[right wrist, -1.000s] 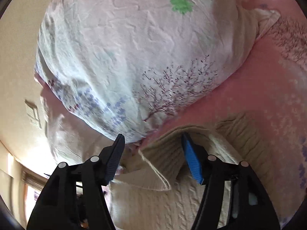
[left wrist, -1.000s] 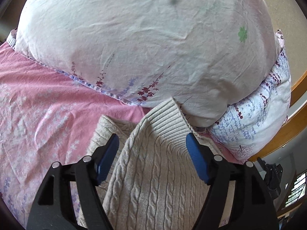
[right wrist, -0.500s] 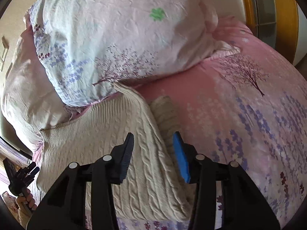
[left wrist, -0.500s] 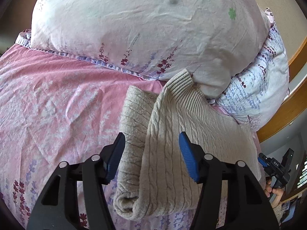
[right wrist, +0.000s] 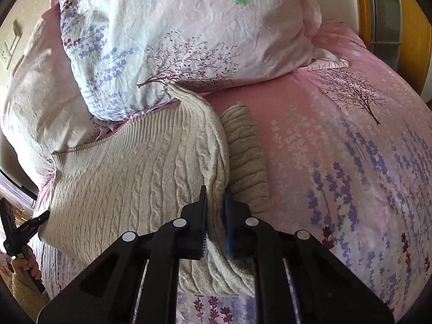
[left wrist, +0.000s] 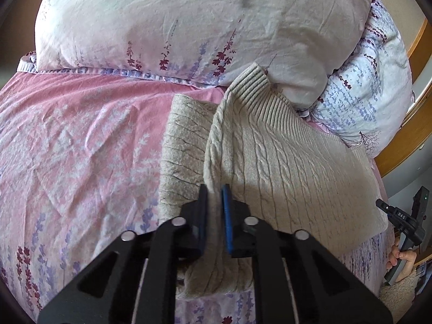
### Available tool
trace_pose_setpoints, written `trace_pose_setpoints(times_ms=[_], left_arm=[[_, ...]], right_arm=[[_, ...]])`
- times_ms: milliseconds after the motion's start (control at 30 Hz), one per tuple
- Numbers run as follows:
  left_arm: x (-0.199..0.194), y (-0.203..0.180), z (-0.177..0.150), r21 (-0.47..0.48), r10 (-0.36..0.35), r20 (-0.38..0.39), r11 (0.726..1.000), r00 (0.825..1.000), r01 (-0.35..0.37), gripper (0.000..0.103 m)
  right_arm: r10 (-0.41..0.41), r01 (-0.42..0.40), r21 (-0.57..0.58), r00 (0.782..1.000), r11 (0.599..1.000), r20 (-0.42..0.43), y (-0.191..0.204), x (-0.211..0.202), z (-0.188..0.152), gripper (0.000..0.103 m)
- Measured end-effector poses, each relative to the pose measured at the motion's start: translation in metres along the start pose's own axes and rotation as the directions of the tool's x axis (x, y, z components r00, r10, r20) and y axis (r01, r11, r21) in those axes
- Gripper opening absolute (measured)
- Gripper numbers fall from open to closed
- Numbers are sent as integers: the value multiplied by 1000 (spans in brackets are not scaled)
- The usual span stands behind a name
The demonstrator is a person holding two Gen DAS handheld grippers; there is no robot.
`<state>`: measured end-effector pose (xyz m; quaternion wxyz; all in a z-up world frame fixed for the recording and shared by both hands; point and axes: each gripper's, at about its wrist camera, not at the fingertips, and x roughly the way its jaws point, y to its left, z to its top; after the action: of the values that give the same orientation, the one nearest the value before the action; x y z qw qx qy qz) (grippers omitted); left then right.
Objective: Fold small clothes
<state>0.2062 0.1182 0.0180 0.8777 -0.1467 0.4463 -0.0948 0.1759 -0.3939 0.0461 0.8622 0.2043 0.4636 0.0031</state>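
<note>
A beige cable-knit sweater lies folded on the pink floral bedsheet, its ribbed hem against the pillows. My left gripper is shut on the sweater's folded left edge. In the right wrist view the sweater fills the left centre, with a sleeve showing beside it. My right gripper is shut on the sweater's folded right edge. The other gripper shows at the far right of the left wrist view, and at the far left of the right wrist view.
Two large floral pillows are stacked behind the sweater, seen also in the right wrist view. A wooden bed frame runs along the right. The pink bedsheet spreads to the right.
Both grippers have pulled back from the pillows and closed from open onto the sweater's folded side edges. The sweater now lies folded flat.
</note>
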Motion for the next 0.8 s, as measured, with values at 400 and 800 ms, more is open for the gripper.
trace_pose_setpoints(times_ms=[400, 800], left_arm=[[-42, 11, -13, 13, -86, 53, 996, 995, 85, 6], [-41, 11, -11, 42, 12, 87, 999, 996, -16, 34]], right_arm=[[73, -79, 78, 995, 994, 73, -8, -41, -13, 10], [-44, 38, 52, 992, 998, 117, -3, -49, -17, 18]])
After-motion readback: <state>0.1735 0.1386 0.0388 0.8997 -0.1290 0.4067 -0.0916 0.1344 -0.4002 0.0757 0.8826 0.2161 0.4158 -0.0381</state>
